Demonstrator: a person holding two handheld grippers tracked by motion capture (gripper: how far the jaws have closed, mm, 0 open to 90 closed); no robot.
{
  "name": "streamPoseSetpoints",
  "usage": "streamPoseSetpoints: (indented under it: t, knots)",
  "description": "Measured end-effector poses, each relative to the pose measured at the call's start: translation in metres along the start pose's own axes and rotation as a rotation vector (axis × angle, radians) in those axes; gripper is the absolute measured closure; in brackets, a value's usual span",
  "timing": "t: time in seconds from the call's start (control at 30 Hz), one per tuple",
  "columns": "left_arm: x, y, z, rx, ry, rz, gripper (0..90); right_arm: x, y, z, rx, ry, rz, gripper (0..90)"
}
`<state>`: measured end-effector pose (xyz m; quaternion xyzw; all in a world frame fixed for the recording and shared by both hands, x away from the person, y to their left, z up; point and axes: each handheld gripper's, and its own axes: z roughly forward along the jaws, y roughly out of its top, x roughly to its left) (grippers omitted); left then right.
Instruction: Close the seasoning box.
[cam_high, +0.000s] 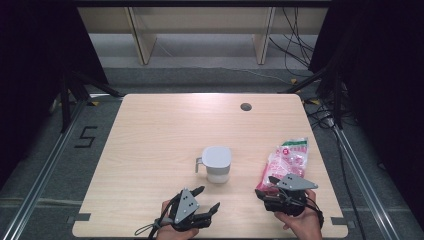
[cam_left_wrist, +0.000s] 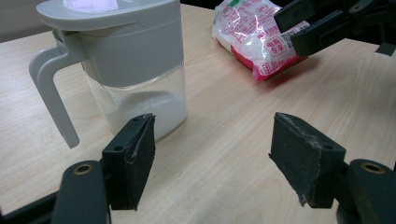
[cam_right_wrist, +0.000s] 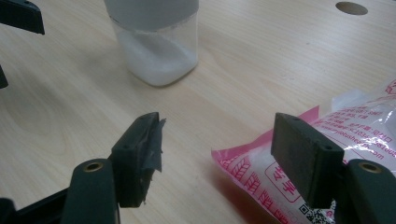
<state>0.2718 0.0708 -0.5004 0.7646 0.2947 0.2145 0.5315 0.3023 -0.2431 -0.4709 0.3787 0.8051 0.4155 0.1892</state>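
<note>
A clear jug (cam_high: 216, 164) with a grey lid and handle stands mid-table, with white powder in its bottom (cam_left_wrist: 140, 109) (cam_right_wrist: 156, 51). To its right lies a pink and white plastic bag (cam_high: 287, 161) of white grains (cam_left_wrist: 254, 35) (cam_right_wrist: 355, 135). My left gripper (cam_high: 207, 198) (cam_left_wrist: 214, 140) is open near the front edge, pointing at the jug's base, with bare table between its jaws. My right gripper (cam_high: 266, 186) (cam_right_wrist: 217, 133) is open at the bag's near end. The bag's corner reaches between its jaws, and neither pad presses on it.
The wooden table (cam_high: 165, 130) has a round cable hole (cam_high: 245, 106) (cam_right_wrist: 351, 7) at the back right. Each gripper shows in the other's view: the right one (cam_left_wrist: 317, 23), the left one (cam_right_wrist: 21, 16). Cables and stands lie on the floor around the table.
</note>
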Motion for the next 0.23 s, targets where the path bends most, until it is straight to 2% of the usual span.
streamPoseSetpoints:
  t: [0.17, 0.23]
  knots:
    - [0.0004, 0.0006, -0.0012, 0.013, 0.004, 0.006, 30.3, -0.0001, 0.0, 0.0, -0.002, 0.001, 0.003, 34.1]
    - [-0.0004, 0.0002, -0.0003, 0.005, 0.001, -0.019, 30.3, -0.0002, 0.0001, -0.0001, -0.003, 0.002, 0.003, 34.1]
